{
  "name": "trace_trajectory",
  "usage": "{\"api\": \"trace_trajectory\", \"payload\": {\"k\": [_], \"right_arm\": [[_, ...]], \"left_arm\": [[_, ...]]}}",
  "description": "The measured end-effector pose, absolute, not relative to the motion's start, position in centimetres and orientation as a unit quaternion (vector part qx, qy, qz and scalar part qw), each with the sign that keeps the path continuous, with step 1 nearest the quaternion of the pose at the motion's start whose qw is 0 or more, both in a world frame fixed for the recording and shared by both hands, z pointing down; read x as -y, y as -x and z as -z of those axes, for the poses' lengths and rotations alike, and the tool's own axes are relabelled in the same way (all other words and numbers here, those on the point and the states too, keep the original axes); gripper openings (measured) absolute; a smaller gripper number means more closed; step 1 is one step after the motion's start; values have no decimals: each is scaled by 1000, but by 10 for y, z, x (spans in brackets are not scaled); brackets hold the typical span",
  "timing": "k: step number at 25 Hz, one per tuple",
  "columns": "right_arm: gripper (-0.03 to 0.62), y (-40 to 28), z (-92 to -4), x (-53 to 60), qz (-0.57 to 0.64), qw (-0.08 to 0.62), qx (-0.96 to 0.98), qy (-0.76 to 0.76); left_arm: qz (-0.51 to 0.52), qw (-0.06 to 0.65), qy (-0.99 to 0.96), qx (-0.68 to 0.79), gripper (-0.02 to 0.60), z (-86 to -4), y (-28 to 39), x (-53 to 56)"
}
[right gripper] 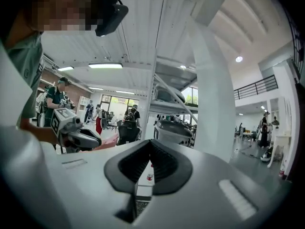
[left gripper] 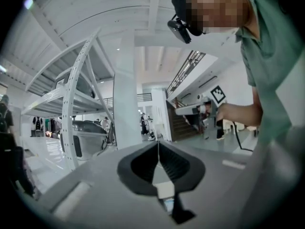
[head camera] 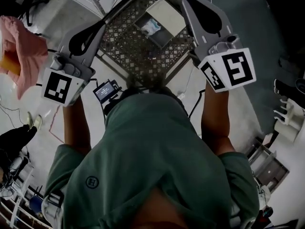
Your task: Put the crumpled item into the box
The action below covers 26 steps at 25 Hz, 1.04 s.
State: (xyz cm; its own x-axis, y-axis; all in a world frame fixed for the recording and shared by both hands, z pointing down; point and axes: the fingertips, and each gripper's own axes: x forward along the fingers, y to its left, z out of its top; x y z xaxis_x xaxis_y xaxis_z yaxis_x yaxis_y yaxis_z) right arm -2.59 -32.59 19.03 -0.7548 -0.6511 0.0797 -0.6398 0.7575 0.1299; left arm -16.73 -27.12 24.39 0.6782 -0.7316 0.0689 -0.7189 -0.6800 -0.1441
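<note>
Lying inside the box (head camera: 167,14) on the lattice counter (head camera: 124,46), the crumpled item (head camera: 152,26) looks delivered. The left hand-held gripper (left gripper: 158,151) and right hand-held gripper (right gripper: 150,149) are both pressed together, empty, well apart from it, so little seems left.

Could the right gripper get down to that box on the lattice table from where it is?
Probably yes: in the head view nothing lies between the right gripper, jaws shut and empty, and the open box on the table.
</note>
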Motion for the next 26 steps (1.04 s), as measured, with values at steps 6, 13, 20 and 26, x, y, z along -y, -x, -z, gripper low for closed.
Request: {"api": "trace_trajectory", "payload": {"k": [6,13,20,26], "right_arm": [[5,18,-136,276,102,57,934,-337],[5,9,-122,258,119,62,929,-346],[5,4,-125,248,115,72,925,-355],[5,3,-126,243,114,76,924,-357]], "left_arm": [[54,67,918,-388,6,-222,160,259],[52,71,921,-379,6,-221,155,255],[51,69,925,-371,6,-220,151,247],[49,69,926,-369,6,-218,149,242]]}}
